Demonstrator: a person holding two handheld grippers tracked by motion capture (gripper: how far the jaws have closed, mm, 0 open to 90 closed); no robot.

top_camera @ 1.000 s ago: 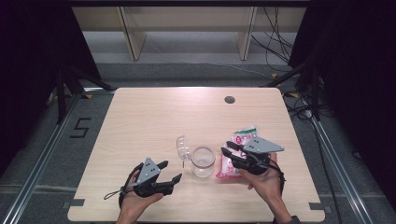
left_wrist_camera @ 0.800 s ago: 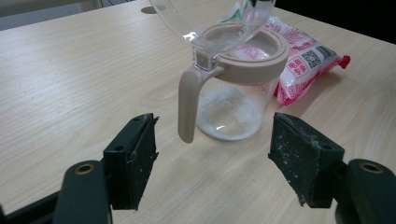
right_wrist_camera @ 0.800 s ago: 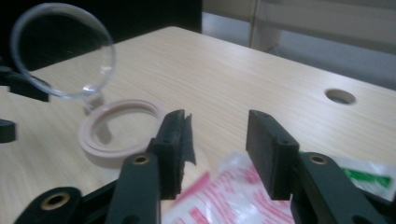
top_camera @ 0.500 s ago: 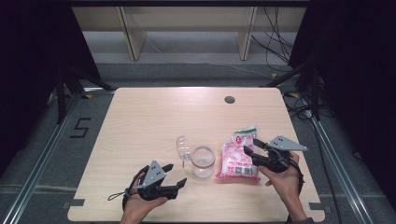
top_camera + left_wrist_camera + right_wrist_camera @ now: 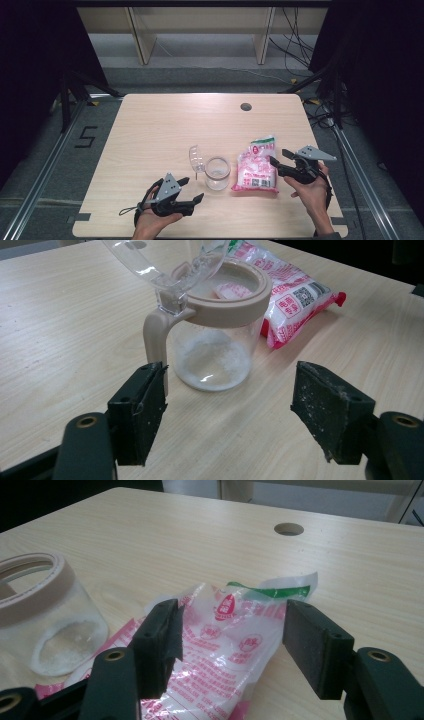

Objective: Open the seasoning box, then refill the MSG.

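A clear glass jar [image 5: 217,172] with a beige rim and handle stands near the table's front, its clear lid [image 5: 196,157] flipped open; a little white powder lies at its bottom [image 5: 212,357]. A pink and white bag [image 5: 257,167] lies flat just right of it, its torn top [image 5: 280,590] away from me. My left gripper [image 5: 195,188] is open, low and left of the jar, with its jaws facing the jar [image 5: 215,340]. My right gripper [image 5: 278,156] is open at the bag's right edge. Its jaws have just been opening; the bag [image 5: 230,625] lies ahead of them, unpressed.
The light wooden table [image 5: 165,125] has a round cable hole [image 5: 245,106] at the back right, seen also as the hole [image 5: 289,529] beyond the bag. Dark stands and cables flank the table on the floor.
My right gripper has moved right, off the bag, and its jaws stand wider. The bag now lies flat on the table. The left hand has barely shifted.
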